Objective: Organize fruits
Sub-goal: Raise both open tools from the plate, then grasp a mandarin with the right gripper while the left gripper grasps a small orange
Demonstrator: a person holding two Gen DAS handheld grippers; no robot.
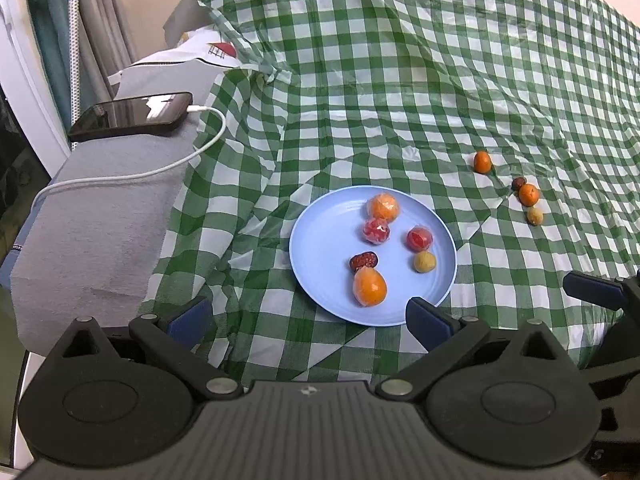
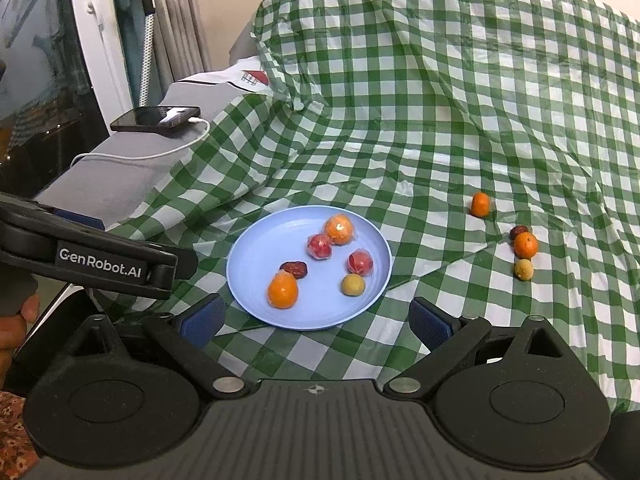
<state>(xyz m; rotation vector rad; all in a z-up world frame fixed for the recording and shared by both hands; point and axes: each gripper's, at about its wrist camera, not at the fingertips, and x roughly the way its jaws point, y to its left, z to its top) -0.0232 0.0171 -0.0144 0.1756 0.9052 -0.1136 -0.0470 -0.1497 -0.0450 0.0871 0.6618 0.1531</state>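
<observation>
Left gripper (image 1: 308,320): jaws apart, holding nothing.
Right gripper (image 2: 316,318): jaws apart, holding nothing.
Plate (image 1: 320,280): six fruits.
Cloth (image 1: 400,100): four loose fruits.

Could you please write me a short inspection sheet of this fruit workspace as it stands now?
Surface: wrinkled green checked cloth.
Job's things: blue plate holds six fruits; four fruits lie off it on the cloth, among them a lone orange.
Clutter: phone on grey cover.
Grippers: left hand-held gripper and right hand-held gripper open, empty.
Cables: white cable plugged into phone.
Surroundings: curtain, window at left.
</observation>
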